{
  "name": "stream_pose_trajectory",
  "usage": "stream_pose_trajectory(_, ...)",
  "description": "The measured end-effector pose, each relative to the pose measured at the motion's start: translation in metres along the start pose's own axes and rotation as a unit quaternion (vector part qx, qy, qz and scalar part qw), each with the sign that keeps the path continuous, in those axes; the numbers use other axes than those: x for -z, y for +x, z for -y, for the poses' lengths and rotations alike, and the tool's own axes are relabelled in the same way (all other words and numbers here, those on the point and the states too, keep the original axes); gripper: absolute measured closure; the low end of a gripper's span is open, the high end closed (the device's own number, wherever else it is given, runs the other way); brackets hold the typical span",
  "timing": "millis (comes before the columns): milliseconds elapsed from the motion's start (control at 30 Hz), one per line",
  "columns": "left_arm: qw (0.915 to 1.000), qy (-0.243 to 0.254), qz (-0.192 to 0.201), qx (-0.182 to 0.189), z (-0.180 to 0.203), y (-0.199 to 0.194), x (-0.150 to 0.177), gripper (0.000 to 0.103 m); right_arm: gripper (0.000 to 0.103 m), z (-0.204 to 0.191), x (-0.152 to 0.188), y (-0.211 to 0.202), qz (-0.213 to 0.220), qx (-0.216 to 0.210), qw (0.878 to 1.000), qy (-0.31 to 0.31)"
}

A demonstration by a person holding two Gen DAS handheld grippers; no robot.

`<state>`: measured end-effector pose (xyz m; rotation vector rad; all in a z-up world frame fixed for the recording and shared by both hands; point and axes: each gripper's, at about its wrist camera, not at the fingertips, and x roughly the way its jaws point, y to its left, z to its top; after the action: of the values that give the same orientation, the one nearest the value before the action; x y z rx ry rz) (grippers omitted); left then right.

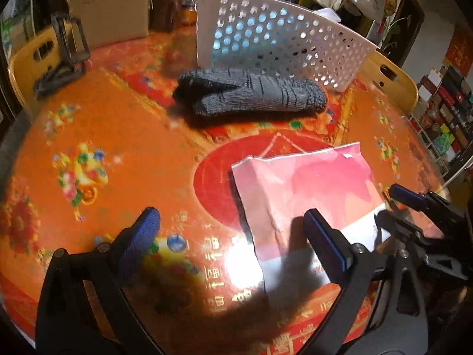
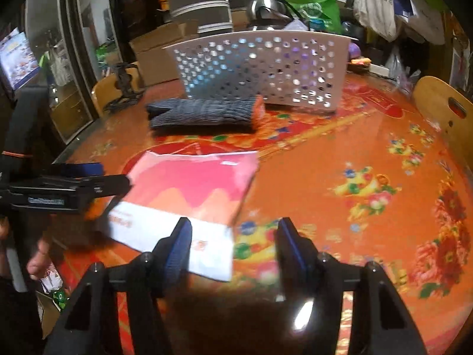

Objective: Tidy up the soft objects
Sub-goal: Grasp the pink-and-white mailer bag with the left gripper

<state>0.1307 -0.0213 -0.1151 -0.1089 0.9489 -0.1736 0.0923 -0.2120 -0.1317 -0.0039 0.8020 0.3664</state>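
Two hand-held grippers held over the orange flowered worktop (image 1: 118, 136)

Left hand-held gripper (image 1: 233, 242) and right hand-held gripper (image 2: 233, 245) are spread wide; a flat pink plastic packet (image 1: 298, 195) is seen mid-frame, a grey knitted glove (image 1: 251, 94) and white holed plastic basket (image 1: 275, 38) higher up.

I note the worktop (image 1: 124, 148) is glossy, a printed orange-red sheet throwing hard glare. The glove (image 1: 251, 94) looks like ribbed grey knit cloth, matt. The basket (image 1: 275, 47) reads as smooth white perforated plastic. The pink packet (image 1: 304, 195) is slick film, lightly creased. I see textured blue pads (image 1: 139, 245) on matt black claw arms.
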Motion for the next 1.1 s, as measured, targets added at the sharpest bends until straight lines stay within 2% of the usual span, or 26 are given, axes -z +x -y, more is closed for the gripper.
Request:
stream_pose_trajectory(100,0.9998,0.016,0.008,0.009,0.011,0.001,0.004,0.007,0.051,-0.011,0.006,-0.001,0.003,-0.018,1.0,-0.01)
stream_pose_trajectory(200,0.9994,0.027,0.013,0.017,0.021,0.001,0.008,0.012,0.055,-0.026,0.007,0.001,0.006,-0.01,0.999,-0.031)
stream_pose_trajectory(233,0.9993,0.028,0.015,0.022,0.025,0.001,0.007,0.02,0.055,-0.029,0.009,0.001,0.008,-0.004,0.999,-0.036)
stream_pose_trajectory(267,0.9991,0.029,0.016,0.025,0.028,0.001,0.001,0.032,0.056,-0.032,0.009,0.001,0.009,-0.003,0.999,-0.038)
stream_pose_trajectory(333,0.9982,0.034,0.019,0.045,0.034,-0.002,0.0,0.045,0.062,-0.036,0.01,0.001,0.009,-0.009,0.999,-0.04)
stream_pose_trajectory(400,0.9979,0.031,0.016,0.055,0.035,-0.001,-0.003,0.051,0.07,-0.037,0.01,0.003,0.011,-0.011,0.999,-0.042)
stream_pose_trajectory(500,0.9963,0.031,0.013,0.079,0.036,-0.001,-0.003,0.053,0.077,-0.036,0.009,0.004,0.013,-0.014,0.999,-0.042)
stream_pose_trajectory(600,0.9962,0.043,0.019,0.073,0.043,-0.003,0.0,0.053,0.081,-0.037,0.008,0.006,0.012,-0.016,0.999,-0.044)
stream_pose_trajectory(800,0.9941,0.026,0.023,0.102,0.033,-0.005,0.001,0.055,0.087,-0.034,0.006,0.007,0.016,-0.024,0.999,-0.039)
stream_pose_trajectory(933,0.9947,0.019,0.028,0.097,0.03,-0.005,0.003,0.067,0.091,-0.032,0.006,0.006,0.014,-0.029,0.999,-0.03)
stream_pose_trajectory(1000,0.9946,0.007,0.029,0.1,0.024,-0.006,0.002,0.076,0.093,-0.032,0.006,0.005,0.016,-0.027,0.999,-0.032)
stream_pose_trajectory(1100,0.9947,0.003,0.03,0.099,0.019,-0.006,0.002,0.08,0.095,-0.031,0.006,0.004,0.016,-0.03,0.999,-0.03)
